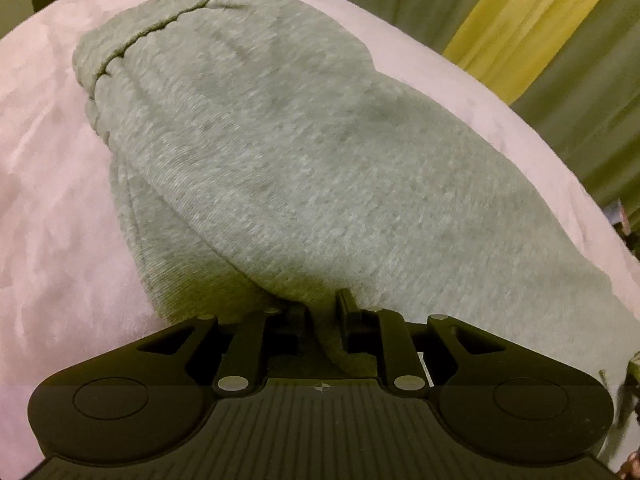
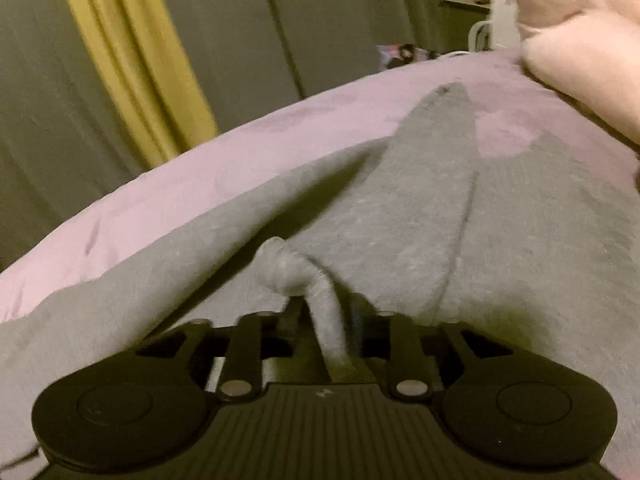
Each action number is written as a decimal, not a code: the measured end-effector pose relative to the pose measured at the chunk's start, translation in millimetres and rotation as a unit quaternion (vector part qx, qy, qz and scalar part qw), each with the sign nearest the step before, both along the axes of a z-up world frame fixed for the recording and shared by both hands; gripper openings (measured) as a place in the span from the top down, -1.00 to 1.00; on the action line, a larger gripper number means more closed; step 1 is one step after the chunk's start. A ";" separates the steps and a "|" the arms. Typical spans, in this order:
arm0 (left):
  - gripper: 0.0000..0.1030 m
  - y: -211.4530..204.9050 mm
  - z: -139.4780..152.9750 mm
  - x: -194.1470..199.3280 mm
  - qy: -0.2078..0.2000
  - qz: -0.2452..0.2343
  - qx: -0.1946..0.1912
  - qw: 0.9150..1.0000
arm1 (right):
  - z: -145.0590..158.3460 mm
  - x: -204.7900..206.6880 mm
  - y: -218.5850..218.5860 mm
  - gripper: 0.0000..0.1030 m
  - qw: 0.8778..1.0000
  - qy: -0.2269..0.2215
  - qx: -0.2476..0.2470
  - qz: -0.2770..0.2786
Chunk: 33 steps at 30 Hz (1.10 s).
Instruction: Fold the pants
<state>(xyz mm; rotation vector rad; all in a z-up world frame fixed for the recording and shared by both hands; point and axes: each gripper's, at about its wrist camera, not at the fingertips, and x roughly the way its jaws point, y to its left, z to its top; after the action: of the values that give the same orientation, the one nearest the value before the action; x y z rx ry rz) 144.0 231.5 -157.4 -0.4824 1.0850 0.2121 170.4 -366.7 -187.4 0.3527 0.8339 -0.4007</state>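
My left claw point(image 1: 322, 312) is pinched on a fold of the grey pants point(image 1: 280, 152), its jaws drawn close with a tongue of knit caught between them; ahead of that claw the fabric runs away over the pink bedspread point(image 1: 48, 200) to a gathered, stitched hem point(image 1: 120, 52) at the far left, which I judge to be a cuff or the waistband, though I cannot tell which. My right claw point(image 2: 322, 312) is likewise pressed together on the pants point(image 2: 500, 240), here on a thin twisted rope of cloth point(image 2: 304, 280) that rises just ahead of the jaws and ends in a knot-like lump; it may be a drawcord or a rolled edge, the blur leaves that open; beyond it the legs fan out across the bedspread point(image 2: 200, 184), with a pink pillow point(image 2: 588, 72) far off to the right and yellow and green curtains point(image 2: 132, 60) behind.

The stuff looks to be a soft, thick jersey; I judge it light, limp and not slippery; it will sag and drape from wherever I hold it and keep no shape of its own. Nothing in it is fragile, though the knit will stretch if I haul on a narrow pinch. The rope in my right claw seems a poor hold for folding, since it would pull one line and bunch the rest; a flat bite at a corner of the hem or along a side seam would carry the panel more evenly. The bed gives under weight, so creases must be laid, not pressed.
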 end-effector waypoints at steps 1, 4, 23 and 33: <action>0.63 2.3 -1.6 -0.1 -0.001 0.003 -0.006 1.000 | -0.2 0.7 3.9 0.29 1.000 0.003 -0.012 0.013; 0.63 11.7 -3.3 -2.2 -0.002 0.017 -0.029 0.999 | -2.2 5.8 12.7 0.25 0.998 0.015 -0.046 0.035; 0.76 33.5 120.7 -32.6 -0.148 0.004 -0.045 0.988 | 156.4 -108.2 -95.3 0.90 0.930 -0.289 0.183 -0.135; 0.57 14.0 13.0 -52.0 -0.008 -0.011 0.008 1.000 | 34.4 -176.8 -113.9 0.89 0.973 -0.017 0.048 -0.227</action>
<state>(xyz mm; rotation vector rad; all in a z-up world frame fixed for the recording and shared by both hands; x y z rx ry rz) 92.0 245.5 -144.4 -0.4566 1.0711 0.1983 -6.3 -480.6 -152.9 0.6422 0.7366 -0.7791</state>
